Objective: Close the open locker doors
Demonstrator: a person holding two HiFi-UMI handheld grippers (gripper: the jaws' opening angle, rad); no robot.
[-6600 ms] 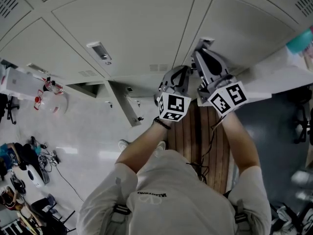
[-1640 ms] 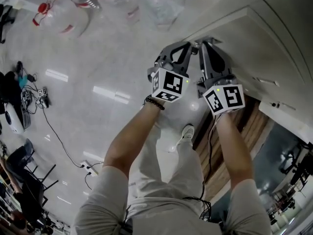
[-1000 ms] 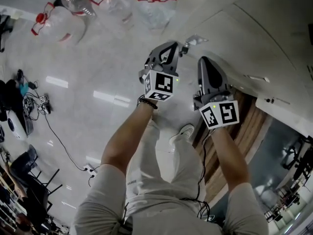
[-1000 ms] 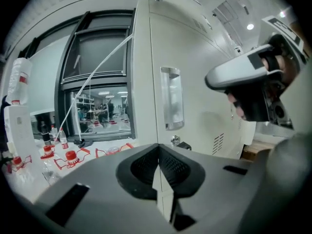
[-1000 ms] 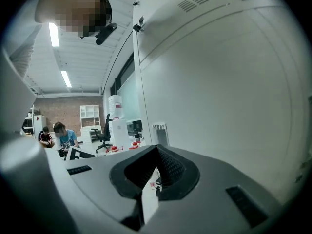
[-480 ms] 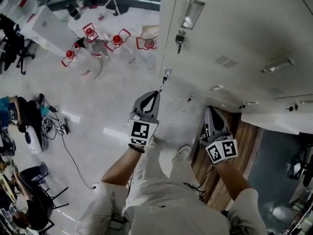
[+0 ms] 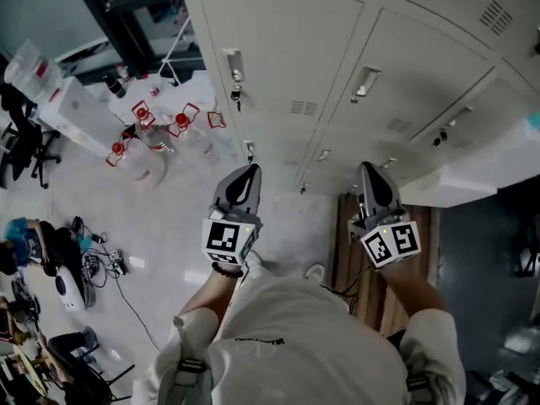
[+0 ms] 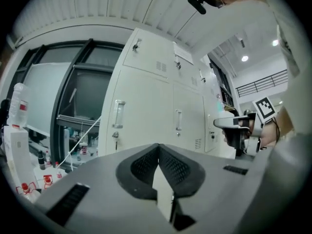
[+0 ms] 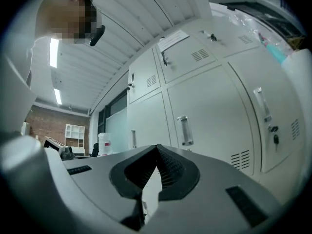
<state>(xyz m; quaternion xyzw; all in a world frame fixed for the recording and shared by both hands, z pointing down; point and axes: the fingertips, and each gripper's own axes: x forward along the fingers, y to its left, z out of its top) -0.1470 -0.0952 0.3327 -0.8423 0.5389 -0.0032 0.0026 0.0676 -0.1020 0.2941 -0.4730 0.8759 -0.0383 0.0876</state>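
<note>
The white lockers (image 7: 278,49) fill the top of the head view, and the doors facing me sit flush, each with a metal handle (image 7: 234,62). My left gripper (image 7: 247,171) is shut and empty, held just short of the lower doors. My right gripper (image 7: 368,169) is shut and empty too, a hand's width to the right. In the left gripper view the shut left gripper (image 8: 158,152) points level at a door with a handle (image 8: 118,113). The right gripper (image 9: 156,151) in its own view faces closed doors (image 9: 209,116). A white panel (image 7: 472,180) juts out from the lockers at the right.
A wooden bench (image 7: 384,264) stands under my right arm. Large water bottles with red caps (image 7: 160,125) lie on the floor at the left, beside a dark window frame (image 7: 126,15). Cables and chairs (image 7: 51,268) clutter the far left floor.
Both grippers have risen from a low locker near the floor to the lockers' middle rows and spread apart. The head view has swung up from the floor to the door fronts.
</note>
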